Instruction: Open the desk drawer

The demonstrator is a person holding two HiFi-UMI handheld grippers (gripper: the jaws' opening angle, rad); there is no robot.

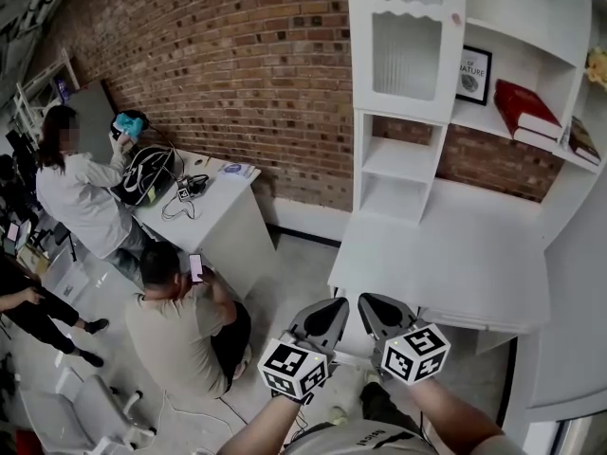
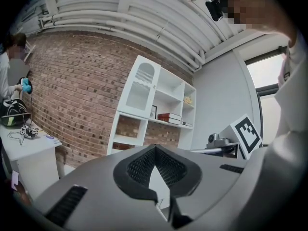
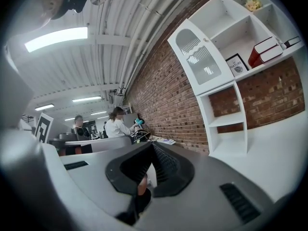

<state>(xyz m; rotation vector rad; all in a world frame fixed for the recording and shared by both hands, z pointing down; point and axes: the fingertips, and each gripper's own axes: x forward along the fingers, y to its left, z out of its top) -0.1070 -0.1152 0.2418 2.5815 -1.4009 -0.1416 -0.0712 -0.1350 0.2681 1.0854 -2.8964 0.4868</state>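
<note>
Two grippers are hovering by a smooth white desk (image 1: 446,263).
Left gripper (image 1: 334,307) and right gripper (image 1: 370,303) are pressing jaws together; rough brick wall (image 1: 237,74) behind.

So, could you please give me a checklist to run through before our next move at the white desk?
1. Left gripper open for a handle: not ok, jaws together, empty.
2. Right gripper open: not ok, jaws together, empty.
3. Desk ahead of both grippers: ok.
4. Drawer handle located: cannot tell, none shows.
5. Crouching person apart from both grippers: ok.
</note>
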